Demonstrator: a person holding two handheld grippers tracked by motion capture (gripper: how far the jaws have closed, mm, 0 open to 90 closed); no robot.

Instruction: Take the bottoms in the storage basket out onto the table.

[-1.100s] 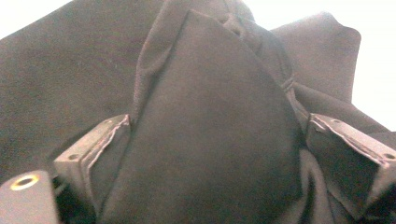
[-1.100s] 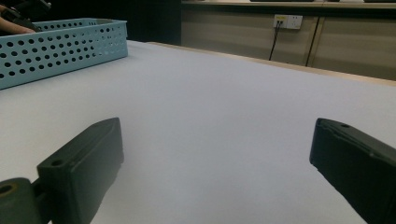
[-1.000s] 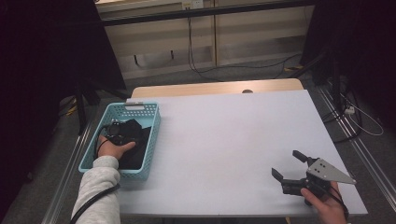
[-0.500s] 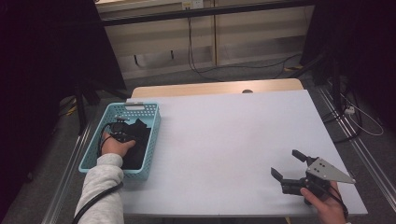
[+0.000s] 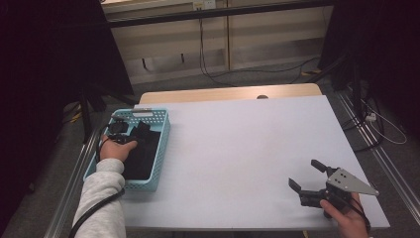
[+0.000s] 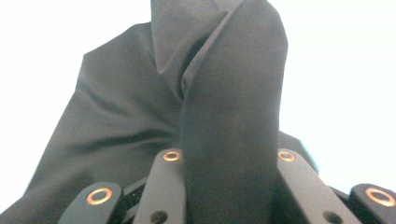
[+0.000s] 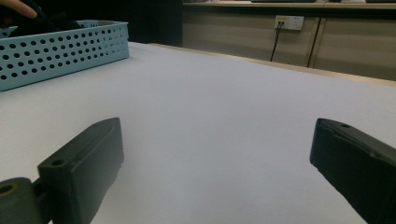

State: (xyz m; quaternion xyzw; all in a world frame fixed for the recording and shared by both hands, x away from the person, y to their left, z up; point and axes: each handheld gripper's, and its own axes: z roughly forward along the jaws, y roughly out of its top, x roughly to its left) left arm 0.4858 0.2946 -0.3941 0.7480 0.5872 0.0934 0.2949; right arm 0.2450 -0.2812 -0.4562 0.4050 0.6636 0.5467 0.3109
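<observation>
blue basket [image 5: 161, 148], black cloth [image 6: 187, 116] inside, L tongs [image 6: 224, 158] gripping

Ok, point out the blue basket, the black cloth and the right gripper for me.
blue basket [image 5: 161, 148]: high view, on its right perforated wall.
black cloth [image 6: 233, 121]: left gripper view, on the fold pinched between the jaws.
right gripper [image 5: 308, 174]: high view, midway between its open fingertips.

We see a dark, creased cloth [image 6: 224, 116] bunched in the blue perforated basket [image 5: 161, 148] at the table's [image 5: 247, 148] left edge.
</observation>
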